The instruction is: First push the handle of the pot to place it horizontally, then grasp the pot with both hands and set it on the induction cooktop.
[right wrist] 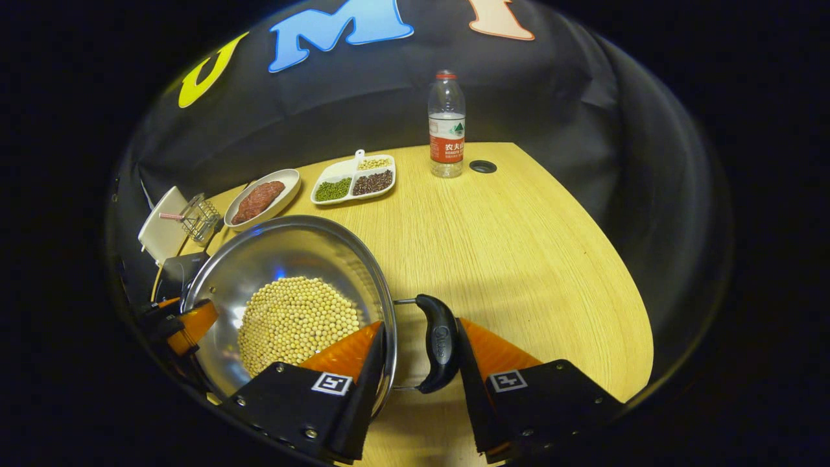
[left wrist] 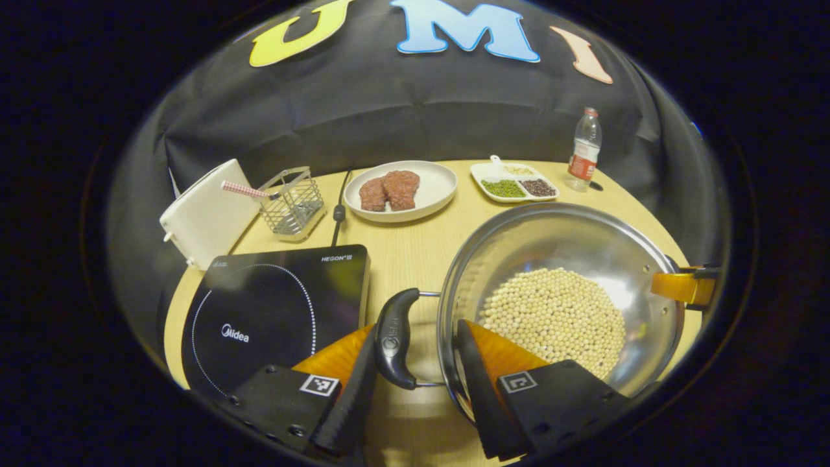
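The pot (left wrist: 564, 259), a wide steel pan, sits on the wooden table (right wrist: 519, 246) with a bed of soybeans (left wrist: 557, 318) heaped in its bottom, and it is just beside the induction cooktop (left wrist: 272, 311), not on it. There's a strip of bare table between the pot's rim and the cooker's edge.

Left gripper (left wrist: 418, 363) is right at the pot's near side handle (left wrist: 395, 337), the dark curved grip on its wire loop. One finger is outside the handle, touching it; the other finger is over the rim, inside the pot, by the beans. So the jaws straddle handle and rim together, moderately spread, and I can't tell if they press firmly.

Over on the far side, the right gripper (right wrist: 418, 363) mirrors it: one finger inside the rim, the other just outside the second handle (right wrist: 441, 344), touching it or nearly. Again a medium gap, and whether it is truly clamped I can't tell. In the left gripper view its tip shows at the pot's far rim.

Behind the pot on the table: a white plate of raw meat (left wrist: 399, 188), a divided dish of beans (left wrist: 515, 181), and a water bottle (right wrist: 446, 123) upright near a cable hole (right wrist: 482, 167). Back left, a wire basket (left wrist: 295, 204) with a checked handle, and a white appliance (left wrist: 207, 214) beside it. A black cord (left wrist: 338, 207) runs past the plate toward the cooktop.
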### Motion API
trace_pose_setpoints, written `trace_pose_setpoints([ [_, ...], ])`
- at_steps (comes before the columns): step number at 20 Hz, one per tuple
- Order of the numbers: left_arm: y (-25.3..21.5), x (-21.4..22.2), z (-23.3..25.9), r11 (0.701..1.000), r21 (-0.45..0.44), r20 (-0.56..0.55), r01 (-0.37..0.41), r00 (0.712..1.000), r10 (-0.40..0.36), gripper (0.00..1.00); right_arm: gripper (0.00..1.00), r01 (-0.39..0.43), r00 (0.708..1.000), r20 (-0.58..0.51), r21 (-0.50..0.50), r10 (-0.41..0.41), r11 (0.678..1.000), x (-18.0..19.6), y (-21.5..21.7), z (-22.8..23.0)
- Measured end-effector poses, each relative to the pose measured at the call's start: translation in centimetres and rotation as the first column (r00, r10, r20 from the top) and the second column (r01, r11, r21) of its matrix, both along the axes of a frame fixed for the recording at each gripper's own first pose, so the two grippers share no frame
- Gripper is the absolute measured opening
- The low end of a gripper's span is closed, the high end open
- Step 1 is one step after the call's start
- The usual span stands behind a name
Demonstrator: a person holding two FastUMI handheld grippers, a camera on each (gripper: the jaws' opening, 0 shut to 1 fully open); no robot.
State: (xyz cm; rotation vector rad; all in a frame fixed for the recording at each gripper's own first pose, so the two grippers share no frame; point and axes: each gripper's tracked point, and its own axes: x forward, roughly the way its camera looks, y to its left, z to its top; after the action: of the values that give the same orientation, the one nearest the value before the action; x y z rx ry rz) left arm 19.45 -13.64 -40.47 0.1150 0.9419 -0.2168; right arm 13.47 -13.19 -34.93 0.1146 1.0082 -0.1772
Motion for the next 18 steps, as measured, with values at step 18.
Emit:
trace_pose_setpoints([
  [18, -1.8, -1.1, 4.6, 0.996, -0.034, 0.081, -0.083, 0.993, 0.085, 0.64, 0.48, -0.075, 0.995, 0.07, -0.04, 0.077, 0.996, 0.3, -1.8, 3.6],
])
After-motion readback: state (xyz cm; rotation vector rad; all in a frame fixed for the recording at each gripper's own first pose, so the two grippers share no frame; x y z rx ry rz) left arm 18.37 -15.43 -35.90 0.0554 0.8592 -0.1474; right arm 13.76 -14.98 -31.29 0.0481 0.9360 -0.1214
